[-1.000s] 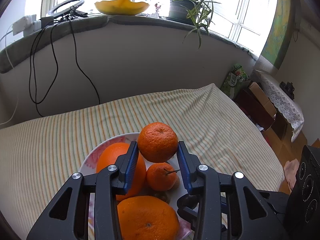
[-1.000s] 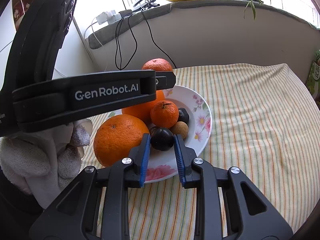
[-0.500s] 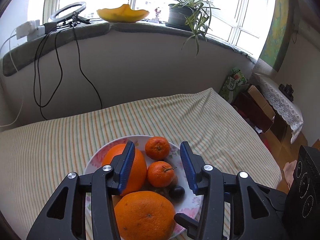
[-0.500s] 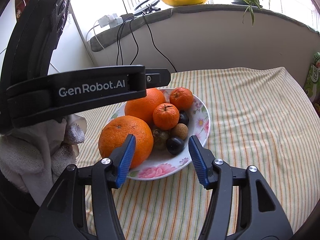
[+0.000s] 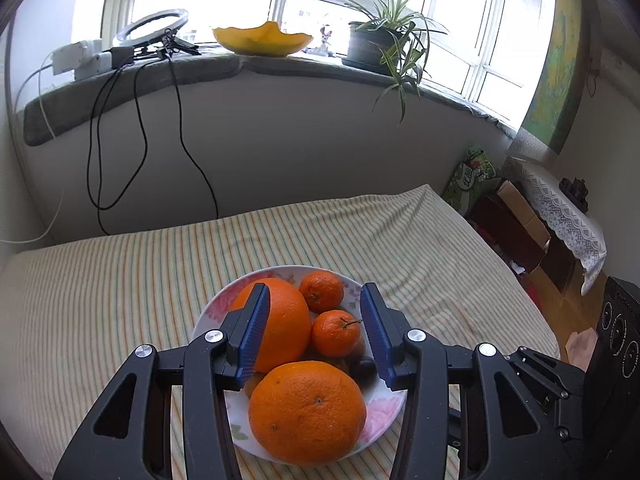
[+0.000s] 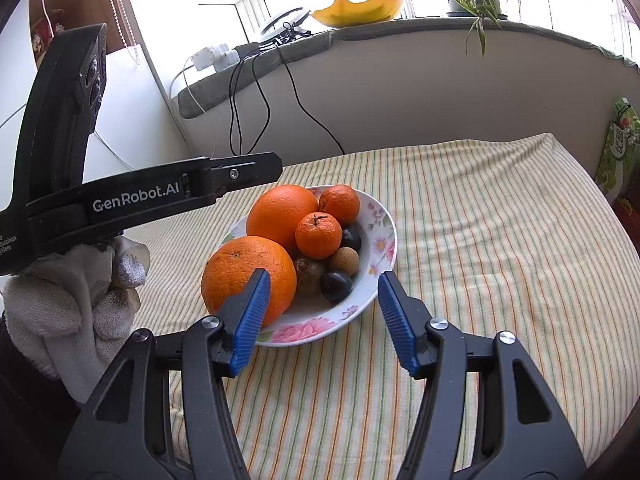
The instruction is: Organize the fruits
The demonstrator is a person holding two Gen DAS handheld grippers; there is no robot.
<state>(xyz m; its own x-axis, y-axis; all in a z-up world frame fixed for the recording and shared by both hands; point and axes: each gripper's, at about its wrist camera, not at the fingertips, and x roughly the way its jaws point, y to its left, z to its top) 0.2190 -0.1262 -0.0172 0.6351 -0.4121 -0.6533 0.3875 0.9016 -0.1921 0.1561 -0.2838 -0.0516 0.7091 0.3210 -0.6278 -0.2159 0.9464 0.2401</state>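
Note:
A flowered plate (image 6: 382, 248) on the striped cloth holds two big oranges (image 6: 248, 276) (image 6: 282, 210), two small mandarins (image 6: 319, 236) (image 6: 340, 203), a dark plum (image 6: 336, 286), a tan lychee (image 6: 344, 261), a brownish fruit (image 6: 310, 270) and another dark fruit (image 6: 351, 238). My right gripper (image 6: 322, 292) is open and empty, just in front of the plate. My left gripper (image 5: 314, 310) is open and empty above the plate (image 5: 208, 320), over the near orange (image 5: 306, 410) and mandarins (image 5: 335, 333).
The striped cloth (image 6: 500, 240) covers the table, which ends at a grey wall below a windowsill with cables (image 5: 136, 128), a yellow bowl (image 5: 262, 40) and a potted plant (image 5: 384, 44). The left gripper's body (image 6: 140, 200) and gloved hand (image 6: 72, 308) stand left of the plate.
The left gripper let go of the mandarin, which now lies at the plate's far side. The right gripper let go of the dark plum onto the plate. Both opened and drew back.

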